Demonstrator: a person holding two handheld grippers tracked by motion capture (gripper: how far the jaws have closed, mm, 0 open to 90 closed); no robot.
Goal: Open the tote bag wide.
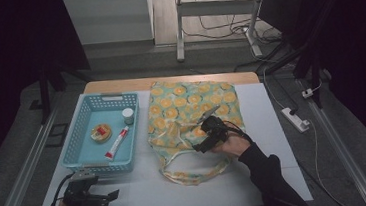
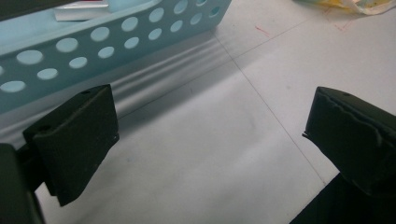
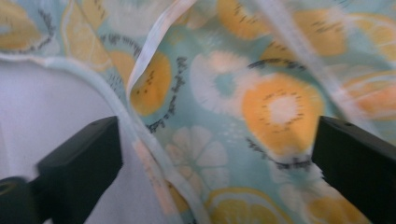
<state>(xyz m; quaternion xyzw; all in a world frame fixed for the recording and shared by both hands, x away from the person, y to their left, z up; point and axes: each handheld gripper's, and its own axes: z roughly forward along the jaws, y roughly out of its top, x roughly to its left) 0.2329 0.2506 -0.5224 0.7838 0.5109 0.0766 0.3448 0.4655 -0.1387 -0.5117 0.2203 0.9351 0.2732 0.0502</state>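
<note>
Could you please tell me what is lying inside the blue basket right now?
Inside the blue basket lie a round orange-patterned item, a red-and-white tube and a small white-capped jar. Its near wall hides a strip of the floor.

Right gripper view: fabric bag [image 3: 219, 107] blurred throughout, print soft, cut off on all four edges; whether the hem strip between the jaws touches either pad cannot be told. Left gripper view: blue basket [image 2: 107, 42] beyond the left-hand jaw cropped at top and left, contents reduced to a white-and-red sliver [image 2: 81, 10] at the top edge. High view: label on the small round tin [image 1: 101, 132] too small to read.
</note>
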